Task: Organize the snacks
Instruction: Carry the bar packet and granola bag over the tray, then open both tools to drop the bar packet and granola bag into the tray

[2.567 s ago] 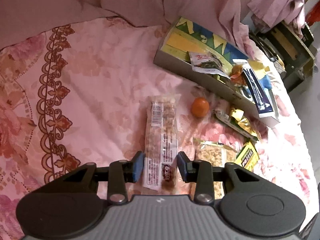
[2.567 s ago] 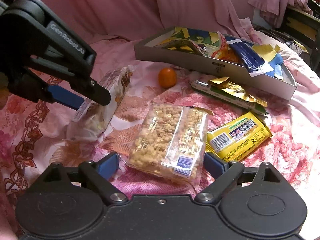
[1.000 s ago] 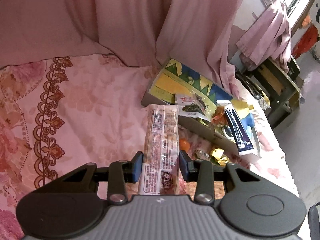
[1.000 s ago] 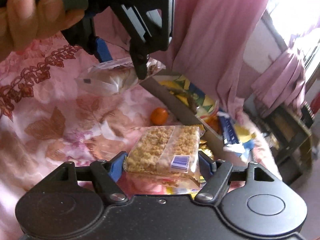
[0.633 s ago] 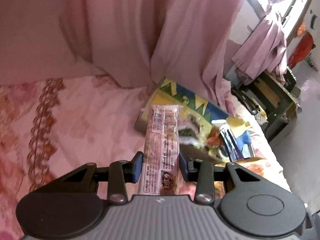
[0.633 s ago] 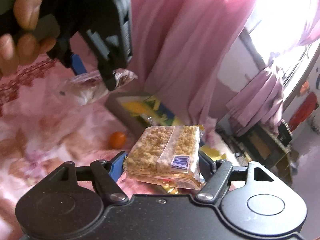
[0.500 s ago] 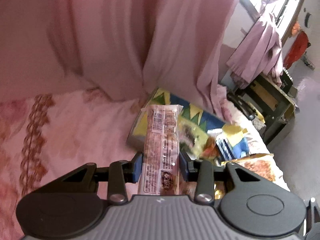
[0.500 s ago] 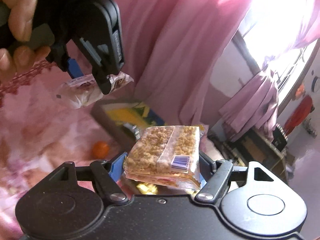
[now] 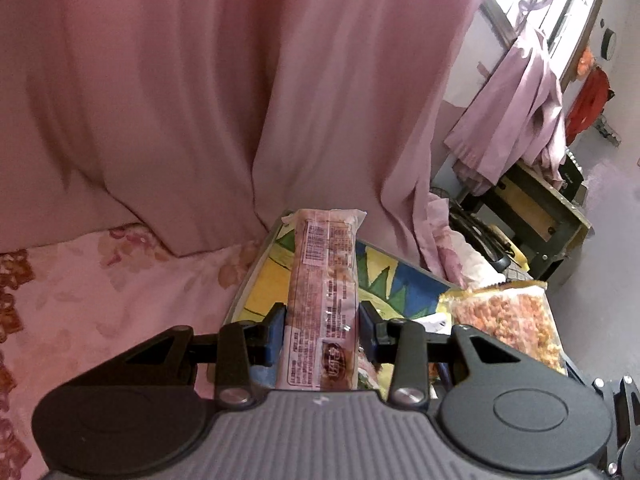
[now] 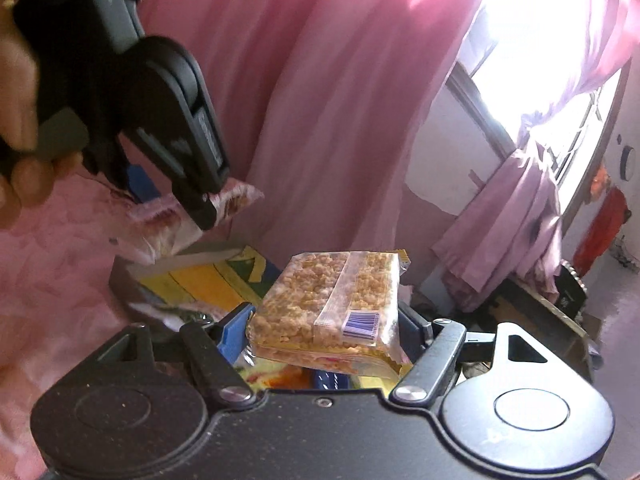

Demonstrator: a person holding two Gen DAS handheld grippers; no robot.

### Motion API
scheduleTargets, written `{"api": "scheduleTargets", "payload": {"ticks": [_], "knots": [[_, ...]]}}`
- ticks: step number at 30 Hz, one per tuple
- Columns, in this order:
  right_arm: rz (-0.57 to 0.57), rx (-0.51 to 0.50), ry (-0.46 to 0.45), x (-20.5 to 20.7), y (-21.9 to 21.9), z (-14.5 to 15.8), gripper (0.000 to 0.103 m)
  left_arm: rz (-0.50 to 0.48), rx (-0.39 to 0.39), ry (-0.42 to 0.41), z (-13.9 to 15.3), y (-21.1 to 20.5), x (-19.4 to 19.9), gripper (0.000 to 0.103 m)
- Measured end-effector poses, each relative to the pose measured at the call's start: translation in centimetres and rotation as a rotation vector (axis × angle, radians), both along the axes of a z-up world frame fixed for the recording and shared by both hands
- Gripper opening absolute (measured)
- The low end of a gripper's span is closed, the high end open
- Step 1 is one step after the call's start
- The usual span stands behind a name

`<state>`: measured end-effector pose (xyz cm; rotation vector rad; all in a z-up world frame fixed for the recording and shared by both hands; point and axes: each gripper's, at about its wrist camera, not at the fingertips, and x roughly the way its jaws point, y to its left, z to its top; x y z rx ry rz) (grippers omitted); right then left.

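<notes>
Two snack packs are hanging in the air over the snack box.

The box is sitting on the pink flowered bed cover, and a few packets, blurry, are lying inside it. The left gripper is pinching the long pink snack pack by its near end, so the pack is pointing straight away from the camera, out over the box. The right gripper is squeezing the crunchy yellow snack pack by its two sides; it is lying flat, barcode up. A hand is holding the left gripper up high, tipped down toward the box.
</notes>
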<state>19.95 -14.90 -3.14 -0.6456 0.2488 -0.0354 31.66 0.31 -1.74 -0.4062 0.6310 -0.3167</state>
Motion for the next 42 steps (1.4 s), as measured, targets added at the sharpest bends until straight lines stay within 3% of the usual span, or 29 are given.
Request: {"api": "scheduleTargets", "payload": {"ticks": [11,29,36,42], "knots": [[-0.02,0.043,0.092,4.8,-0.4,-1.8,0.075,-0.018,0.02,0.1,-3.5,-0.4,2.2,0.041],[-0.033,0.104,0.18,6.6,-0.9,-2.2,0.076,-0.035,0.061,0.115,-3.5,-1.0,2.4,0.041],[-0.043,0.093,0.183,6.9,-0.9,-2.4,0.079,-0.026,0.07,0.108,-3.3,-1.0,2.2,0.044],[-0.052,0.116,0.182,6.9,-1.1,-2.2,0.085,-0.018,0.063,0.099,-3.0,-1.1,1.9,0.056]]}}
